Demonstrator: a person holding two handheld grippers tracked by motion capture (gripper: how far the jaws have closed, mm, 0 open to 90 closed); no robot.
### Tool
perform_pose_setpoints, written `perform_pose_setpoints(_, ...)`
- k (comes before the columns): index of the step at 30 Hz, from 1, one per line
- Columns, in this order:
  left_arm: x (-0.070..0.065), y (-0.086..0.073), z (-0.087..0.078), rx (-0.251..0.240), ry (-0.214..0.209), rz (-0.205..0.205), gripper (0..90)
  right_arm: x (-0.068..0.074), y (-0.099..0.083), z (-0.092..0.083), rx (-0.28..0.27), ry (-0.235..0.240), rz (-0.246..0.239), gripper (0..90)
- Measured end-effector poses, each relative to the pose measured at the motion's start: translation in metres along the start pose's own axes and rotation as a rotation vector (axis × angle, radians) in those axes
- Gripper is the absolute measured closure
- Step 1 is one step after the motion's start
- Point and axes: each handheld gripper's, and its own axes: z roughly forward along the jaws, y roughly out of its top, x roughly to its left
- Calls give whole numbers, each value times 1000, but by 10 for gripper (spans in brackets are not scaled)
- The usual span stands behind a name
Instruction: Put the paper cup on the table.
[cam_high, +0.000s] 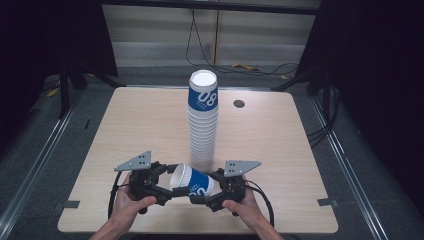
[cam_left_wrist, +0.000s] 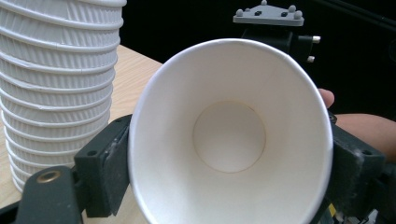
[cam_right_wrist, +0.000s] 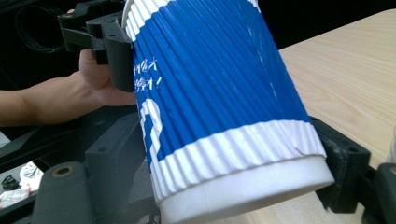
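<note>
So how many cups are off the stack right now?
1: a blue-and-white ribbed paper cup lies sideways between the left gripper and right gripper, near the table's front edge. The rest remain nested in the stack.

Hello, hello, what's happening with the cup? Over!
Left tongs clamp cup at rim. Right tongs around its base, grip unclear. Cup stack close behind.

A tall stack of paper cups (cam_high: 203, 122) stood upright mid-desk (cam_high: 135, 130). A round grommet hole (cam_high: 239, 104) sat beside it on my right. Cables (cam_high: 240, 66) lay on the floor beyond.
</note>
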Motion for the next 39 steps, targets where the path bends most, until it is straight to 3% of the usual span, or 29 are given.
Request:
perform_pose_setpoints(9, 0, 2, -3, -7, 0, -1, 171, 1, -1, -1, 24, -16, 7, 143)
perform_pose_setpoints(13, 0, 5, -7, -10, 15, -11, 169, -1, -2, 1, 55, -26, 4, 151)
perform_pose_setpoints(19, 1, 14, -18, -8, 55, 11, 169, -4, -7, 4, 88, -44, 10, 151)
perform_pose_setpoints(22, 2, 13, -22, -6, 105, 18, 166, -6, -9, 1, 102, -98, 17, 157)
perform_pose_setpoints(25, 4, 13, -24, -10, 111, 17, 165, -8, -10, 0, 99, -114, 24, 157)
perform_pose_setpoints(26, 6, 14, -29, -3, 141, 28, 165, -8, -11, -1, 113, -127, 22, 162)
perform_pose_setpoints(28, 6, 14, -29, -4, 147, 30, 164, -7, -11, -3, 114, -143, 25, 163)
perform_pose_setpoints(31, 5, 13, -36, 13, 207, 28, 162, -5, -13, -6, 135, -193, 23, 168)
perform_pose_setpoints(39, 7, 17, -46, 48, 256, 43, 163, 1, -15, -27, 121, -270, 34, 178)
